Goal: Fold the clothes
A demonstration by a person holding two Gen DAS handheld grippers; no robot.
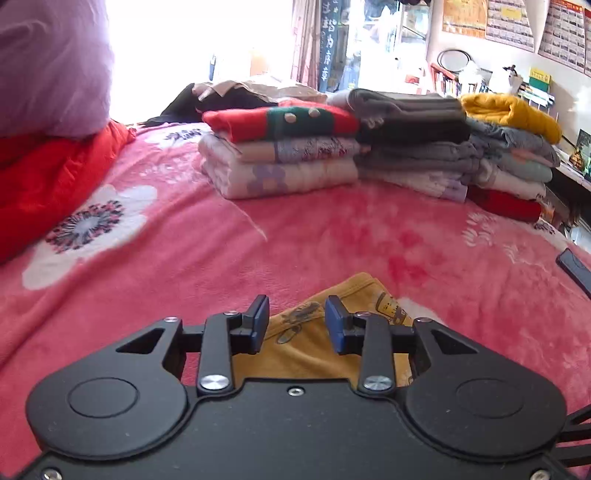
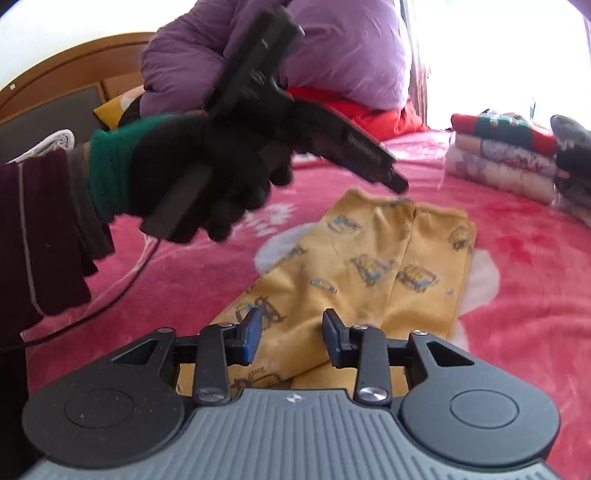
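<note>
Glaring window (image 1: 192, 40), poster-covered wall (image 1: 517, 22), bookshelf (image 1: 450, 79), wooden headboard (image 2: 74, 70)

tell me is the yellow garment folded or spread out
Folded, at least once. In the right wrist view the yellow garment lies flat on the pink blanket, one layer doubled over another; both grippers hover open, holding nothing.

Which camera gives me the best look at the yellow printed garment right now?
The right wrist view: the yellow garment lies spread on the pink blanket, both legs visible. The left wrist view shows only its far end, mostly hidden behind the open left gripper.
</note>
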